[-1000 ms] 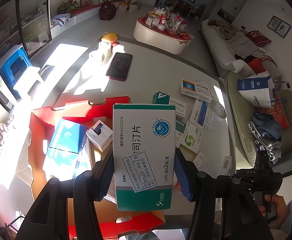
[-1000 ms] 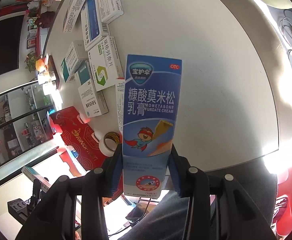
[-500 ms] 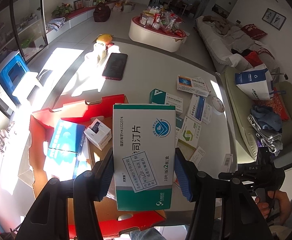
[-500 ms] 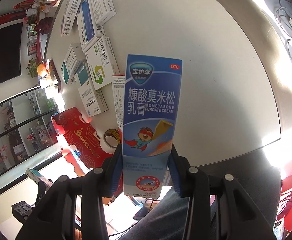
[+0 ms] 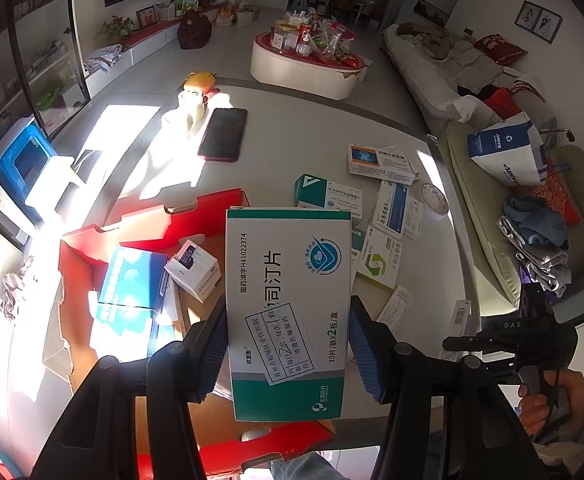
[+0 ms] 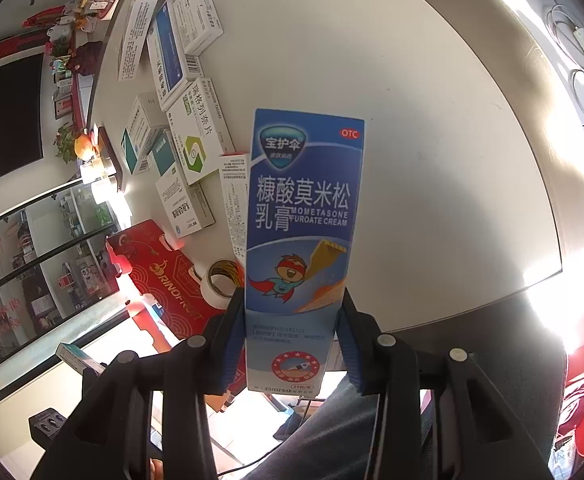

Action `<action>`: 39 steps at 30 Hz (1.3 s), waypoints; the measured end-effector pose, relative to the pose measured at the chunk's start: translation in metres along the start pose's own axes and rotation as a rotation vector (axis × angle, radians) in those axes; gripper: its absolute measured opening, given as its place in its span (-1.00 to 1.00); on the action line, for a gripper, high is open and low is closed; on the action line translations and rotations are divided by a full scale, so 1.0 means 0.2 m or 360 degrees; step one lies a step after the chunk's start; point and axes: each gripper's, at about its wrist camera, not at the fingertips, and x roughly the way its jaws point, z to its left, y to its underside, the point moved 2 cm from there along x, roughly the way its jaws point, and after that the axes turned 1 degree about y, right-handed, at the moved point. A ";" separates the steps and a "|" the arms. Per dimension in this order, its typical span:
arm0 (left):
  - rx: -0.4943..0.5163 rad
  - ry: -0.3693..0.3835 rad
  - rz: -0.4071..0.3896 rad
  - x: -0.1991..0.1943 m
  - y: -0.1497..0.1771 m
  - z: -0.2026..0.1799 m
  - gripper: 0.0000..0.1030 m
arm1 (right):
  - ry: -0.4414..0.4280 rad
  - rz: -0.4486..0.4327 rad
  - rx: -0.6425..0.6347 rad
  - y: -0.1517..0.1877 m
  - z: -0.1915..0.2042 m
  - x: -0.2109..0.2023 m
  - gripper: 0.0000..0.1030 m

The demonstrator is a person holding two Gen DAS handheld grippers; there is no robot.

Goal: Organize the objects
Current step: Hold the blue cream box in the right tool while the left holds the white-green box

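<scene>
Fingers of the left gripper (image 5: 287,344) were clenched on a white-and-green medicine box (image 5: 287,312), held above the open red carton (image 5: 147,220) at the table's (image 5: 300,136) near edge. Inside the carton lay a blue box (image 5: 131,280) and a small white box (image 5: 193,270). More medicine boxes (image 5: 376,232) lay scattered near the table's right edge. The right gripper (image 6: 292,344) grasped a blue cream box (image 6: 304,216) upright, off the tabletop, with a tape roll (image 6: 221,280) beside the carton.

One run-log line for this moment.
left gripper: shut on green-white medicine box | right gripper: shut on blue cream box | red carton: open
</scene>
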 end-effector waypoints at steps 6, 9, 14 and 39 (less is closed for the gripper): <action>-0.0002 -0.0006 0.0004 0.00 0.00 0.01 0.17 | -0.0004 -0.0001 0.0011 -0.01 0.01 0.01 -0.20; -0.0004 -0.0008 0.0007 0.01 0.00 0.01 0.17 | -0.0006 -0.0001 0.0014 -0.01 0.01 0.01 -0.20; -0.0005 -0.0008 0.0009 0.01 0.00 0.01 0.17 | -0.0004 -0.0001 0.0016 -0.01 0.01 0.01 -0.20; 0.0010 -0.0038 0.0024 0.04 -0.01 0.03 0.17 | -0.0001 0.0010 0.0044 -0.04 0.02 0.00 -0.20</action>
